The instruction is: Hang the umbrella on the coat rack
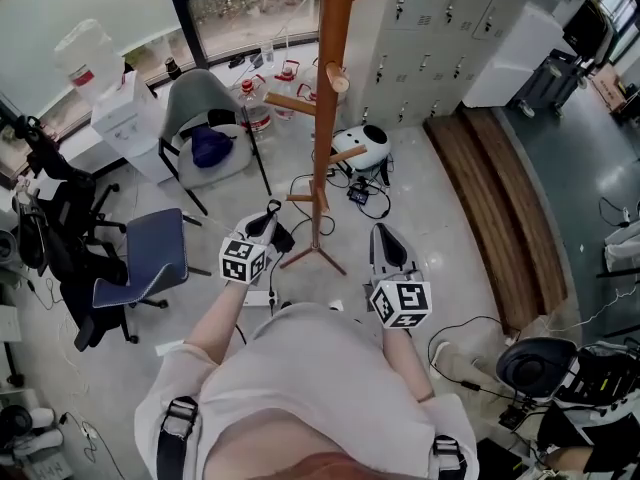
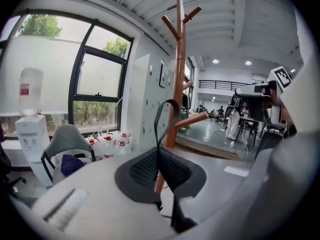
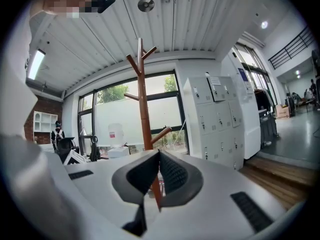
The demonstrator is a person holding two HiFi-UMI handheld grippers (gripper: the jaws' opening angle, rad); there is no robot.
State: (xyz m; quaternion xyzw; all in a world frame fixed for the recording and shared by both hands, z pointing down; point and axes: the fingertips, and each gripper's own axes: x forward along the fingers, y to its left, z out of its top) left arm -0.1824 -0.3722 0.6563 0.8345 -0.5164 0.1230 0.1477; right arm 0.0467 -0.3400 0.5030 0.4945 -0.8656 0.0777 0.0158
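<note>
The wooden coat rack (image 1: 330, 88) stands on the floor straight ahead, with its pegs sticking out at several heights. My left gripper (image 1: 268, 223) is just left of its base, shut on a thin black strap loop (image 2: 161, 121) that rises from between the jaws. In the left gripper view the rack (image 2: 178, 74) stands behind the loop, and a low peg (image 2: 192, 120) points right. The rest of the umbrella is hidden. My right gripper (image 1: 385, 238) is to the right of the base, shut and holding nothing. It faces the rack (image 3: 144, 109).
A grey chair (image 1: 205, 118) with a dark blue bundle and a blue office chair (image 1: 150, 258) stand at the left. Water bottles (image 1: 255, 103) line the window. Lockers (image 1: 440, 28) and a wooden step (image 1: 500, 198) are at the right. Cables and a white device (image 1: 362, 148) lie near the rack.
</note>
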